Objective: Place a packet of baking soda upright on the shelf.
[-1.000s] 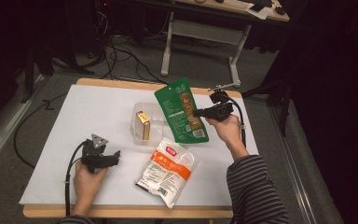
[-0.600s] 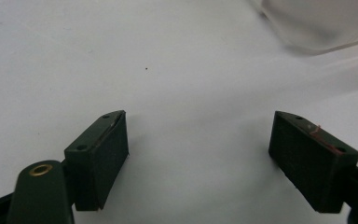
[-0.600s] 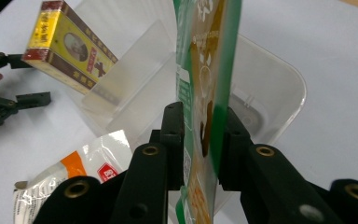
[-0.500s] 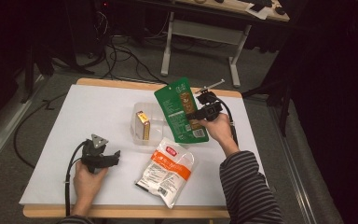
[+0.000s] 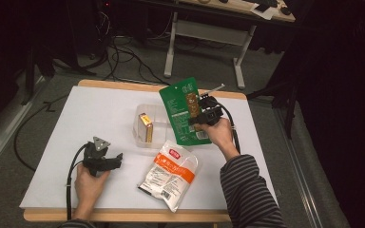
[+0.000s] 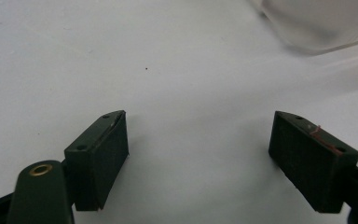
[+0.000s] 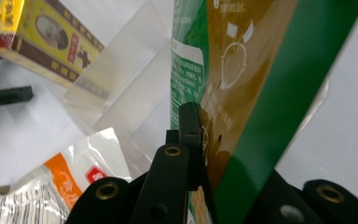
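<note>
Green pouch (image 5: 184,112) pinched in right tool (image 5: 200,117), long axis tilted upright, left tool (image 5: 116,159) wide

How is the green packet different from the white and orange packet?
The green packet is green with a brown stripe; the white and orange packet is mostly white with an orange band. The green packet is pinched in the right gripper and tilted up; the white and orange packet lies flat on the table, untouched. The green one is beside the clear tub, the other nearer the person. Both are sealed pouches.
</note>
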Motion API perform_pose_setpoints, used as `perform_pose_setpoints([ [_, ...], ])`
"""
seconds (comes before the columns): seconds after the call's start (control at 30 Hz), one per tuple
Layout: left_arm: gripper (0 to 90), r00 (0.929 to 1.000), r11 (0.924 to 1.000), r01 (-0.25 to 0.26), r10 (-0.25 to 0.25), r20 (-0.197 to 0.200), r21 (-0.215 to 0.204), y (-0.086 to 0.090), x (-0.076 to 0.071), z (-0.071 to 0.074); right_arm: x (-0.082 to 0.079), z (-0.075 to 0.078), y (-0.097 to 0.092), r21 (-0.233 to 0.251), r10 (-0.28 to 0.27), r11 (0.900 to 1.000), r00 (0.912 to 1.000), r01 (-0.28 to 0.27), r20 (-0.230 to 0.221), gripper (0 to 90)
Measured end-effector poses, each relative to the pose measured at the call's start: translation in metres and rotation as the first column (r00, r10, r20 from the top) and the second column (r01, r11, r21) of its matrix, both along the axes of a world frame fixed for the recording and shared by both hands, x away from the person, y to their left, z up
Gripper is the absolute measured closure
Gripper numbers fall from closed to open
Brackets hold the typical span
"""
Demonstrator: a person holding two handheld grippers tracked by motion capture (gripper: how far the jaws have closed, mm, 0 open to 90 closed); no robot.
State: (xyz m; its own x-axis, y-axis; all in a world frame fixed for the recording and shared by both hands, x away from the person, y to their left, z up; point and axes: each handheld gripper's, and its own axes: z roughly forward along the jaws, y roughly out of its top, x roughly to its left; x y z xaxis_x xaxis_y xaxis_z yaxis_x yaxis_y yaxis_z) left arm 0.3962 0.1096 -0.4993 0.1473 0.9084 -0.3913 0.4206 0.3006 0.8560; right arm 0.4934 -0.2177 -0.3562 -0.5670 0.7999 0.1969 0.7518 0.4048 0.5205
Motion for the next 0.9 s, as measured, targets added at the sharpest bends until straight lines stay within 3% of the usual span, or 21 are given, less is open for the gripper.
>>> perform_pose_setpoints([
  [0.17, 20.2, 1.0, 1.0, 0.0, 0.0, 0.001, -0.001, 0.0, 0.0, 0.0, -0.003, 0.003, -0.001, 0.023, -0.044, 0.9988, 0.9961, 0.042, 0.076, 90.0],
  [0.6, 20.2, 1.0, 1.0, -0.001, 0.001, 0.001, -0.001, 0.0, 0.0, 0.0, -0.002, -0.012, 0.015, 0.064, -0.114, 0.9925, 0.9789, 0.104, 0.17, 89.9],
  [0.77, 20.2, 1.0, 1.0, 0.0, 0.0, 0.001, -0.001, 0.0, 0.0, 0.0, -0.006, -0.019, 0.011, 0.081, -0.128, 0.9899, 0.9778, 0.116, 0.166, 89.5],
  [0.9, 20.2, 1.0, 1.0, -0.001, 0.001, 0.001, -0.001, 0.0, 0.0, 0.0, -0.009, -0.019, 0.011, 0.057, -0.106, 0.9936, 0.9823, 0.098, 0.155, 87.4],
])
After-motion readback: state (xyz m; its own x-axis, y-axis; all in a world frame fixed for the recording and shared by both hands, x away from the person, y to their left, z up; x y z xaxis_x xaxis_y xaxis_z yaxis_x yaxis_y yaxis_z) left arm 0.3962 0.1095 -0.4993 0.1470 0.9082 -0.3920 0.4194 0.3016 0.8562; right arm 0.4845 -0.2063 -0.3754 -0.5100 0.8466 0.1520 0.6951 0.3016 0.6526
